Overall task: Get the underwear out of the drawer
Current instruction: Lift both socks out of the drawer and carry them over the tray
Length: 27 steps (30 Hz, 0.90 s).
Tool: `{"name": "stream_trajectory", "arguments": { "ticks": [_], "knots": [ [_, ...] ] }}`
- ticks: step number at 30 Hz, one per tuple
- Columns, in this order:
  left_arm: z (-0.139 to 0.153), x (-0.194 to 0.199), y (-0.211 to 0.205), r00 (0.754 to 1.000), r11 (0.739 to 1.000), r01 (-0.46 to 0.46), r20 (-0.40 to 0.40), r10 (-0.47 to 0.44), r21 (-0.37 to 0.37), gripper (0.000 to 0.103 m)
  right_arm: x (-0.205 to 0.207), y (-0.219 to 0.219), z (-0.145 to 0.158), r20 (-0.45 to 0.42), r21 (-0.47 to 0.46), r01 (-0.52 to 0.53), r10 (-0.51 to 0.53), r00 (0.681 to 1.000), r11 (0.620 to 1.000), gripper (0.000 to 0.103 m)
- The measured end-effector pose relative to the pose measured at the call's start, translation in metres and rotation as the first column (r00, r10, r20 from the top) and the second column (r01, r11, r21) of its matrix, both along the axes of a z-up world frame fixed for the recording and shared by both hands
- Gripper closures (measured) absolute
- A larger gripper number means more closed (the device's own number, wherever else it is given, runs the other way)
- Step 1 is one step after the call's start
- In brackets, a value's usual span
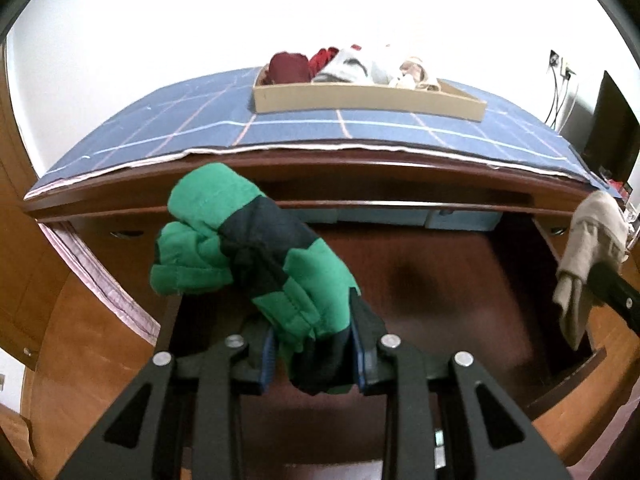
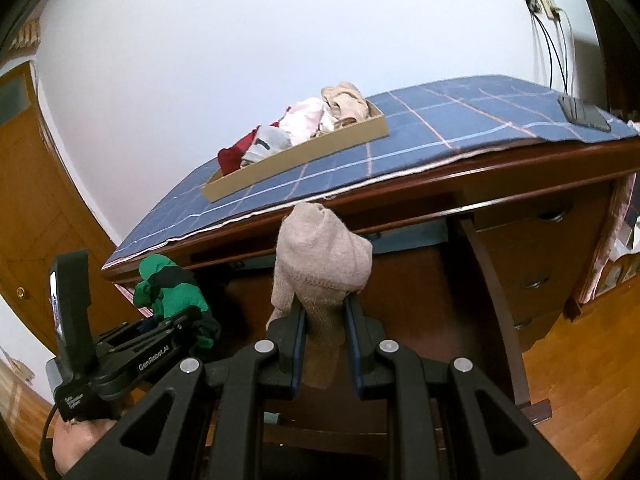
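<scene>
My left gripper [image 1: 316, 344] is shut on a rolled green and dark navy piece of underwear [image 1: 256, 248], held above the pulled-out brown drawer [image 1: 440, 288]. My right gripper [image 2: 324, 334] is shut on a beige knitted piece of underwear [image 2: 320, 264], which also shows at the right edge of the left wrist view as the beige piece [image 1: 592, 248]. The right wrist view catches the left gripper [image 2: 168, 320] low on the left with its green bundle [image 2: 168, 288]. What shows of the drawer floor is bare dark wood.
A blue checked cloth [image 1: 200, 128] covers the desk top. On it stands a shallow cardboard tray [image 1: 360, 98] holding several folded garments in red, grey, pink and beige. Drawers [image 2: 532, 280] run down the desk's right side. Cables and a socket [image 2: 548, 40] hang on the wall.
</scene>
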State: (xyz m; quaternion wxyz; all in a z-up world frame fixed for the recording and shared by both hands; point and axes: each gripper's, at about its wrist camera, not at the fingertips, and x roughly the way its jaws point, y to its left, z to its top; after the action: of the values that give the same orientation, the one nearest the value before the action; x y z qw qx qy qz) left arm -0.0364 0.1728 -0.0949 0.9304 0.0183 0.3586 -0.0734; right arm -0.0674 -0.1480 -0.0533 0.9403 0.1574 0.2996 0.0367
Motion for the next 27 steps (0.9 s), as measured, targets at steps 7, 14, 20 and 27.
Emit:
{"name": "stream_trajectory", "arguments": {
  "ticks": [7, 14, 20, 27],
  "knots": [
    [0.007, -0.015, -0.014, 0.998, 1.000, 0.010, 0.063, -0.010, -0.006, 0.075, -0.008, 0.010, 0.008, 0.043, -0.019, -0.018, 0.019, 0.999, 1.000, 0.083],
    [0.023, -0.033, -0.016, 0.988, 1.000, -0.010, 0.155, 0.006, 0.023, 0.075, -0.021, 0.010, 0.021, 0.094, -0.036, -0.004, 0.007, 0.996, 0.999, 0.083],
    [0.035, -0.043, -0.015, 0.980, 0.999, -0.017, 0.200, 0.011, 0.028, 0.075, -0.032, 0.015, 0.032, 0.134, -0.065, -0.006, 0.014, 0.991, 0.998, 0.083],
    [0.046, -0.055, -0.013, 0.973, 1.000, -0.018, 0.231, 0.013, 0.020, 0.075, -0.047, 0.017, 0.046, 0.177, -0.090, -0.003, 0.019, 0.984, 0.996, 0.083]
  ]
}}
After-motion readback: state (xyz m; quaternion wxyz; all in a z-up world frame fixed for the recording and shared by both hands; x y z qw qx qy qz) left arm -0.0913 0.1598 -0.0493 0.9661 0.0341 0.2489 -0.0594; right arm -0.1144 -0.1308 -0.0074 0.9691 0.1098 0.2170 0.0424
